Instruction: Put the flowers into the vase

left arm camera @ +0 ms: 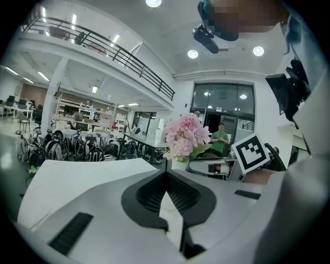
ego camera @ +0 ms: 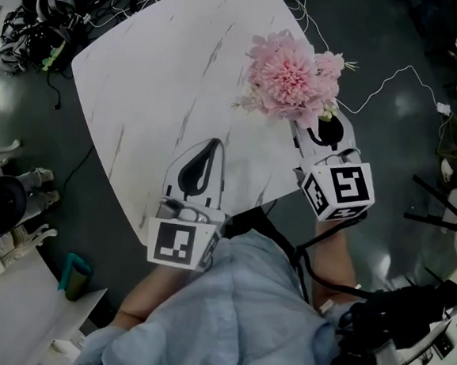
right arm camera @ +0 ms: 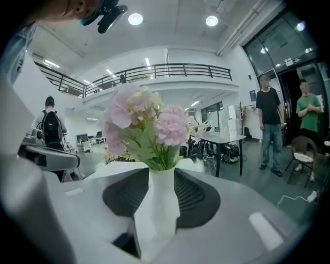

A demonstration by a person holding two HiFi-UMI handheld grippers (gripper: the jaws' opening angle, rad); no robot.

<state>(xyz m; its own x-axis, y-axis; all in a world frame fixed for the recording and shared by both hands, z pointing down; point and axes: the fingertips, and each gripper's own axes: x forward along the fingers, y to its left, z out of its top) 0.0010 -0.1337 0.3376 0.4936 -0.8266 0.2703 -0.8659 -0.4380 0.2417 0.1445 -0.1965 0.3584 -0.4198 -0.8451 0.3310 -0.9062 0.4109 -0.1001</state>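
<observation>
L gripper (left arm camera: 165, 175) clenched, empty, over table (ego camera: 158, 76) | R gripper (right arm camera: 162, 174) released, jaws either side of vase (right arm camera: 162, 198), pads seemingly just clear | I see flowers (ego camera: 289, 76) in vase, by table edge

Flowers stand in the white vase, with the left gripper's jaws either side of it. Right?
No. It is the right gripper whose jaws stand either side of the white vase, as the right gripper view shows. The flowers do stand in the vase.
</observation>
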